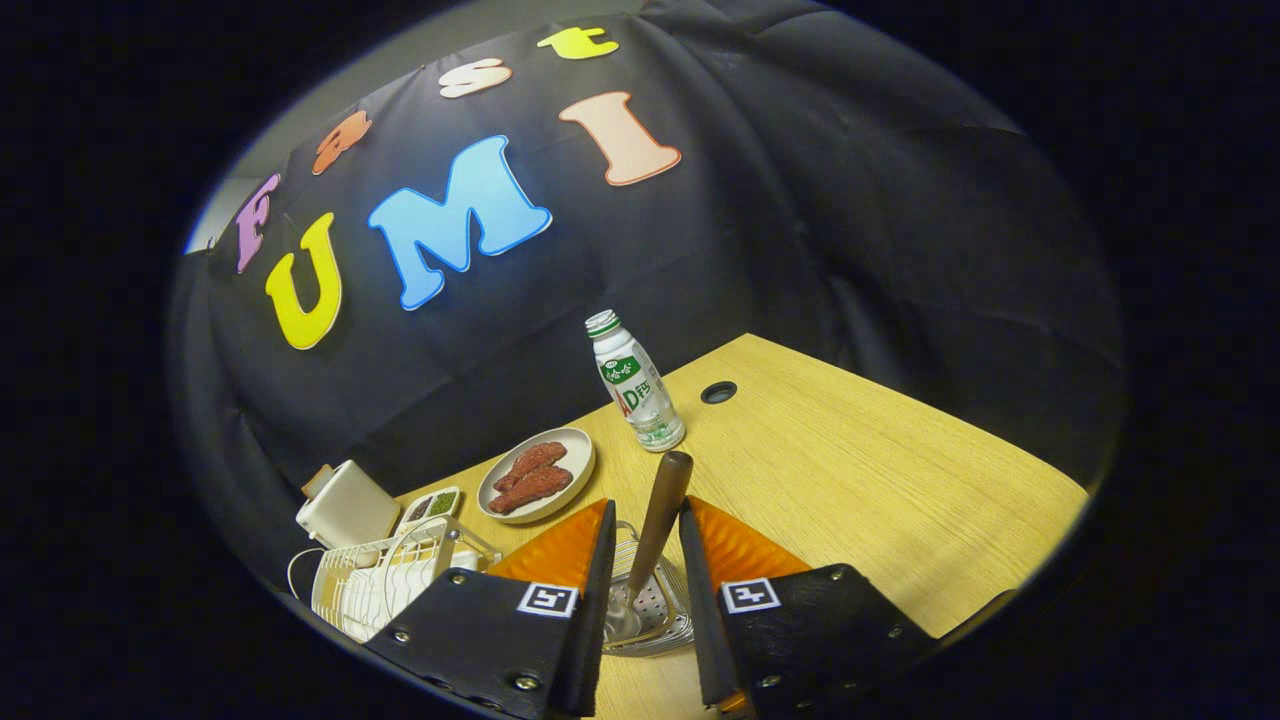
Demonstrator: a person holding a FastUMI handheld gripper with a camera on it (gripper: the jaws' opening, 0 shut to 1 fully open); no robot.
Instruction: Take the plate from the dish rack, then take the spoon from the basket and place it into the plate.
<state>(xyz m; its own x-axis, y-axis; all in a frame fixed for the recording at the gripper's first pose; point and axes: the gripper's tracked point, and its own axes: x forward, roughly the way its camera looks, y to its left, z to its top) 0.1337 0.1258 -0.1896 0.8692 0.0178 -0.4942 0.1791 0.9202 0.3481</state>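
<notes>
Two gripper (645,560) fingers are set apart around the wooden-handled spoon (655,530) standing in the basket (660,625); unclamped, it could be knocked sideways, missing the plate (540,475).

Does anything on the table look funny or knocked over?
Nothing is spilled or broken. The bottle stands upright and the plate lies flat with its food on it. The spoon leans at a slant in the metal basket, its handle between the open fingers of the gripper, which do not press it.
</notes>
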